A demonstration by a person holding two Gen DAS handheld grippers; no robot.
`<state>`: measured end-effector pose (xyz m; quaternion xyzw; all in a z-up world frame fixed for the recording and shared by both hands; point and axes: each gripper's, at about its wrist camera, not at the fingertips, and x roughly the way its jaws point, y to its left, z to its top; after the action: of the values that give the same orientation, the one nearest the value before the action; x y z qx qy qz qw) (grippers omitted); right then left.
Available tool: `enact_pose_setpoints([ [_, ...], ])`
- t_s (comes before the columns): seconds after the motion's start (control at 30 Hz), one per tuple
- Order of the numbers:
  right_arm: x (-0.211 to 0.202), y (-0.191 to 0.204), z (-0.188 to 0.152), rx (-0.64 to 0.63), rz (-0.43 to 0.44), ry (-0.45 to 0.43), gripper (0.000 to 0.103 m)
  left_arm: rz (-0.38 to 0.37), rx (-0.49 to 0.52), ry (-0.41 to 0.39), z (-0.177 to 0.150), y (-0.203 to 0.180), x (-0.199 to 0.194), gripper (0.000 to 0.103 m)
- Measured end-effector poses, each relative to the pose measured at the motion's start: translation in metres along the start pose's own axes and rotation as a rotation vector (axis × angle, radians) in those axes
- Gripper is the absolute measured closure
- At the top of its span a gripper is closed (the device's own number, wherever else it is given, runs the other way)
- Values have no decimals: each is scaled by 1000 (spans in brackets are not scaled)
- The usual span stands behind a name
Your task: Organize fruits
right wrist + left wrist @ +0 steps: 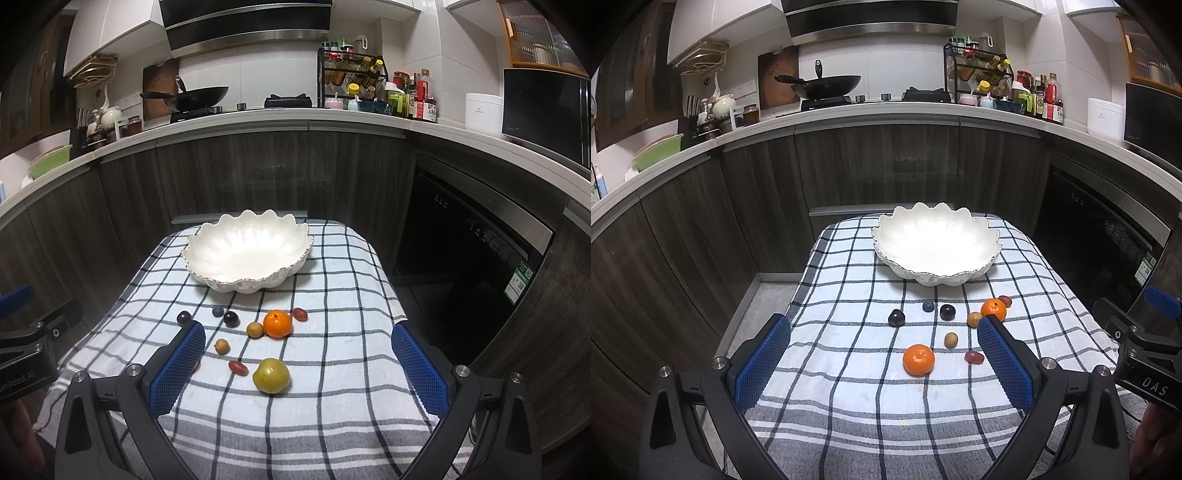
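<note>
Both the left gripper (882, 334) and the right gripper (297, 339) hang above the near end of the checked cloth (332, 413) with their blue-padded jaws spread wide and nothing between them. Ahead of them the fruits lie loose on the cloth: a yellow-green fruit (271, 375) and a small red one (238, 367) nearest the right gripper, an orange (918, 359) nearest the left, then a second orange (277, 324) touching a brown longan (255, 329), another longan (222, 346), two dark plums (896, 318) (948, 311), a blueberry (928, 306) and a red grape (300, 314). Beyond them the scalloped white bowl (207, 254) stands empty at the far end of the cloth.
</note>
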<state>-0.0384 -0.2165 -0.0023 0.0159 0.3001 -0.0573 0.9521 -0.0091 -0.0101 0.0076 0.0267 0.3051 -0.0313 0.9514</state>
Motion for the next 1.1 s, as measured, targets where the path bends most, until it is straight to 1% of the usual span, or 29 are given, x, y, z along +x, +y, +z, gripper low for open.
enact_pose_setpoints([
  [0.33,6,1,4,-4,1,8,1,-8,10,18,1,-2,5,0],
  [0.73,36,9,11,-27,14,64,1,-25,36,80,8,1,34,0],
  [1.1,60,21,18,-57,31,103,1,-32,65,114,15,0,59,0],
])
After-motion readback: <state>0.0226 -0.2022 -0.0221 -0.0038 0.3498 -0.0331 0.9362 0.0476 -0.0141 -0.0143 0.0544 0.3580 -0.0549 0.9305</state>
